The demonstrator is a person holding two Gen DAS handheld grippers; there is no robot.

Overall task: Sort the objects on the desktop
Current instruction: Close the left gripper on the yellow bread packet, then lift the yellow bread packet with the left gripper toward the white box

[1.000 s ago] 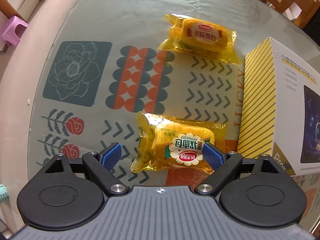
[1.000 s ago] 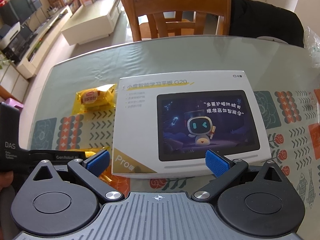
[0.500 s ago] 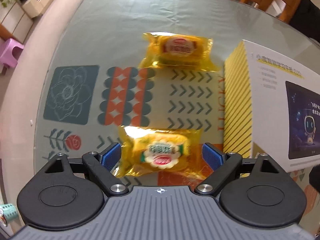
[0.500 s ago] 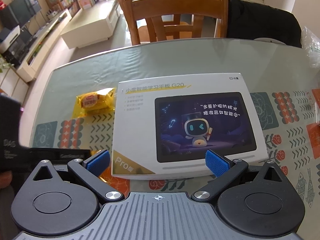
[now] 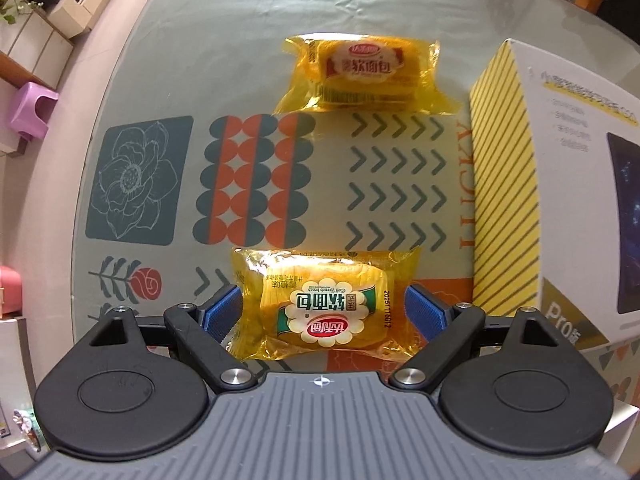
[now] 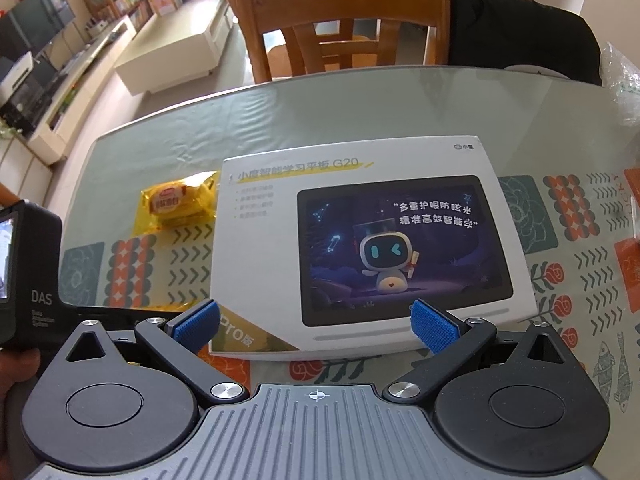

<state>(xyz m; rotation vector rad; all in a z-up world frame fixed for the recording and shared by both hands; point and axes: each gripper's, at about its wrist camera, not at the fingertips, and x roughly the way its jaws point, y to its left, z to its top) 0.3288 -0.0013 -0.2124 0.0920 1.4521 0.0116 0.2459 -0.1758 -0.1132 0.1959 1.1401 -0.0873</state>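
The left gripper stood spread wide, a yellow soft-bread packet lying between its blue pads; the left pad touched the wrapper's edge, the right pad stood just clear. A second bread packet lay well ahead of the jaws on the patterned tablecloth, and a white tablet box sat off to their right. The right gripper hung open and empty, its jaws straddling the near edge of that tablet box, not touching it
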